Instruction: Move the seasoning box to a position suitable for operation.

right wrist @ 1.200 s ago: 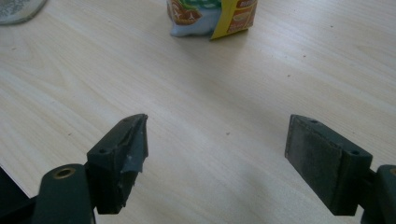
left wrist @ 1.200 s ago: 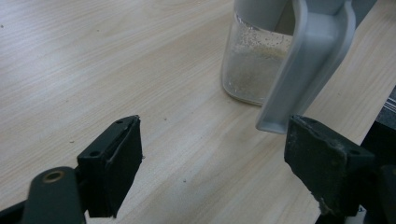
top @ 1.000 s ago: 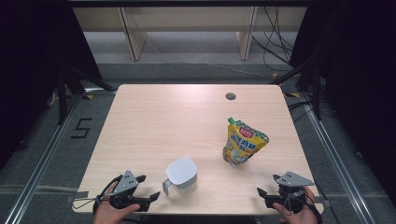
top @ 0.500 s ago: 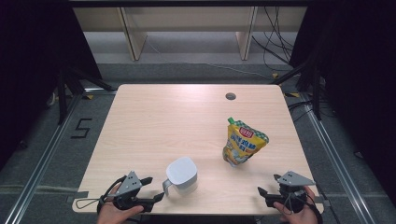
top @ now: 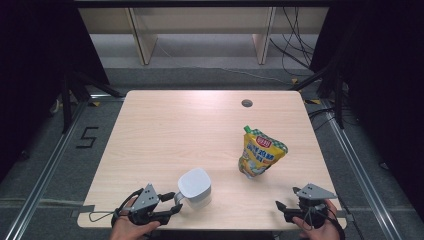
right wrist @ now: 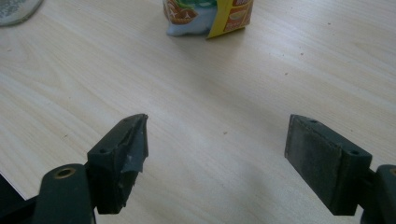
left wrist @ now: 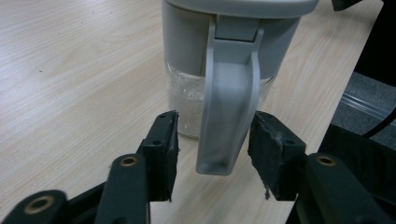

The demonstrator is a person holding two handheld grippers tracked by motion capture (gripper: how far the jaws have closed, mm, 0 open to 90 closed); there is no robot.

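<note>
Pale wood grain runs across the table (top: pixel 165 125), and near its front edge, left of the middle, stands a jug (top: pixel 195 187) with a white lid and a clear lower body. In the left gripper view the jug's grey handle (left wrist: pixel 229 116) hangs down from the lid and sits right between the two black jaws of the left gripper (left wrist: pixel 212 151). Those jaws have just been closing in on the handle, yet a thin gap shows on each side of it, so the pads (left wrist: pixel 163 149) do not seem to press on it; the jaws stand half spread around the handle rather than pinching it. From the high view the left gripper (top: pixel 172 202) lies low at the table's front edge, held in the person's left hand (top: pixel 132 227), with its tips pointing right towards the jug. A yellow and green pouch (top: pixel 260 152) with a green cap stands upright on the right half of the table, well apart from the jug. The right gripper (top: pixel 280 206) rests at the front right corner in the person's right hand (top: pixel 320 227), near the pouch but not touching it. In the right gripper view its jaws are spread wide over bare wood with nothing between them, and the foot of the pouch (right wrist: pixel 205 16) shows farther off at the top.
</note>
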